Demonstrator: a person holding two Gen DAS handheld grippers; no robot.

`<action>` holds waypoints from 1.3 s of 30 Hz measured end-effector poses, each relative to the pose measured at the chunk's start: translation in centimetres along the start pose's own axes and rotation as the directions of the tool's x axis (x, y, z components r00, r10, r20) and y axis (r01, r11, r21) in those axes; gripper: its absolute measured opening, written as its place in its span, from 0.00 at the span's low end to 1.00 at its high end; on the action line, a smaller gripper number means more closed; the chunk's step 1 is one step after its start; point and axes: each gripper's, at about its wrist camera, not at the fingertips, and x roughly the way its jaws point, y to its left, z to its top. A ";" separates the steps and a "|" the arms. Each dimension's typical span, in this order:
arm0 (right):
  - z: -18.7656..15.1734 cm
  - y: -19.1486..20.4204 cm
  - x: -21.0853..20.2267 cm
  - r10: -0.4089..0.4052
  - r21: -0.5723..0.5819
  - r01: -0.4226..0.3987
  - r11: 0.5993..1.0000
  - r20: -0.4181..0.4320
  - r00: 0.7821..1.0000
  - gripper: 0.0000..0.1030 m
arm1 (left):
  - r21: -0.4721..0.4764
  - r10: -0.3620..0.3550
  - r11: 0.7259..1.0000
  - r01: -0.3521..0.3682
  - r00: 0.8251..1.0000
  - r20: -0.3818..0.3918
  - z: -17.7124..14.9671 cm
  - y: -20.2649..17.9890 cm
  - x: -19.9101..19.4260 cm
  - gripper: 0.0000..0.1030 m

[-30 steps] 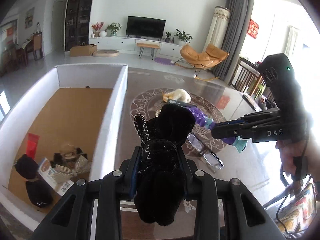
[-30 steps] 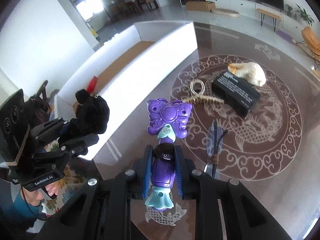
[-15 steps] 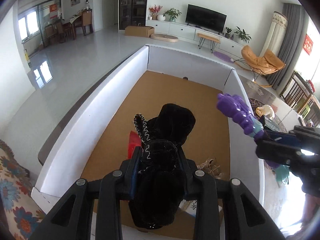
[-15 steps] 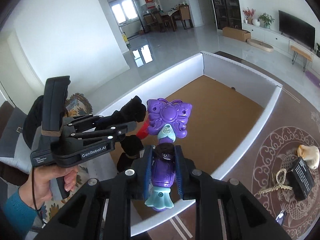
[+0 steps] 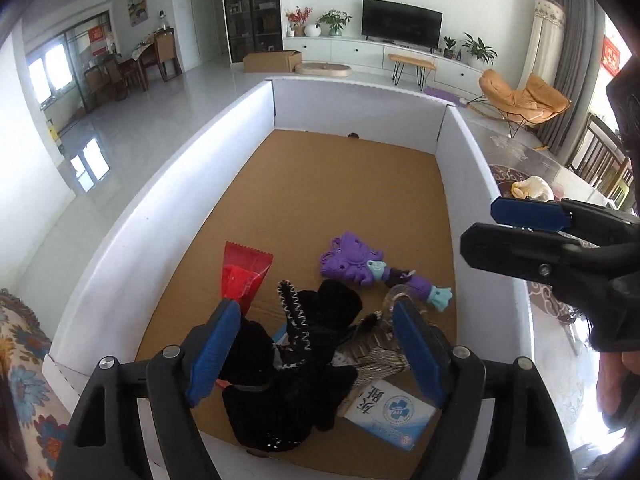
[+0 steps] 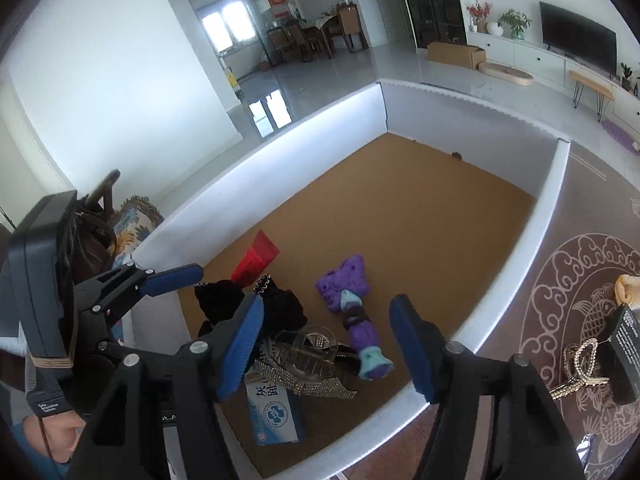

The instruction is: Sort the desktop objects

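Left gripper (image 5: 316, 344): jaws opening, blue pads spread wide. The black knit glove (image 5: 308, 356) shows between them but neither pad presses it; it lies released on the cork floor of the white-walled box (image 5: 168, 200), near the box's near wall.

Right gripper (image 6: 326, 346): jaws opening too, nothing clamped. The purple toy wand (image 6: 352, 312) lies free on the box floor below the gap, butterfly head pointing toward the far wall, teal end toward the near wall.

All else placed from the box:
- Red scraper (image 5: 246, 276) on the floor, left of the glove and toward the left wall.
- Clear hair claw and rhinestone piece (image 6: 308, 364) piled between glove and wand.
- White and blue medicine carton (image 6: 276, 408) at the near wall, partly under that pile.
- Small dark spot at the foot of the far wall; cannot tell what it is.

Left wrist view only: the right gripper's fingers (image 5: 528, 216) reaching over the box's right wall; a shell-like cream object (image 5: 532, 188) on the table beyond that wall.

Right wrist view only: the left gripper's body, with a hand (image 6: 60, 428) on its grip, outside the box's left corner; right of the box, on the patterned tabletop (image 6: 560, 280), a gold hair claw (image 6: 580, 364) touching a black box (image 6: 624, 352).
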 end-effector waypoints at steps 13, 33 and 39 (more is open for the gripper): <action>-15.4 -16.4 -14.4 -0.305 0.186 0.280 0.942 0.123 0.944 0.92 | 0.223 -0.363 0.914 0.338 0.928 0.082 -2.8 -16.7 -7.1 1.00; -27.1 -22.2 -17.8 -0.544 0.247 0.540 0.804 -0.061 0.837 0.93 | 0.276 -0.179 0.942 0.192 0.981 -0.073 -4.9 -23.6 8.3 1.00; -27.2 -22.8 -17.9 -0.543 0.276 0.538 0.797 -0.066 0.837 0.96 | 0.263 -0.191 0.943 0.203 0.979 -0.072 -5.0 -23.6 8.7 1.00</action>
